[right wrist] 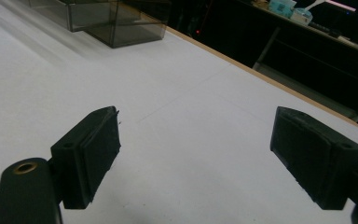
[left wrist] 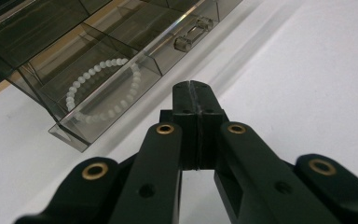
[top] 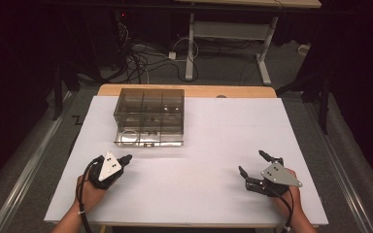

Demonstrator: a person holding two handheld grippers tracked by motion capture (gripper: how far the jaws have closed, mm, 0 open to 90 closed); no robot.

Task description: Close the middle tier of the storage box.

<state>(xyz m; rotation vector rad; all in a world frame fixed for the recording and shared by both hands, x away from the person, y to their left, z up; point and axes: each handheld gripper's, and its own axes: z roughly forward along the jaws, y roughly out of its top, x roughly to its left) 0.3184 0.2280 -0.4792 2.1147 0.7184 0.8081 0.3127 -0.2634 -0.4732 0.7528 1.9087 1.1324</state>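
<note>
Bead bracelet (left wrist: 103, 88) in drawer (left wrist: 121, 100)

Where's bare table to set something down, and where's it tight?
Free: the white table between the left gripper and right gripper, and everything right of the smoky plastic box. Tight: the strip between the box's open drawer, holding a bead bracelet, and the left gripper.

Smoky grey clear box (top: 149, 116), white bead bracelet (left wrist: 103, 88), white table (top: 213, 145), black jaws.

Lab: tangled floor cables (top: 141, 60), adjustable workbench (top: 233, 29).
</note>
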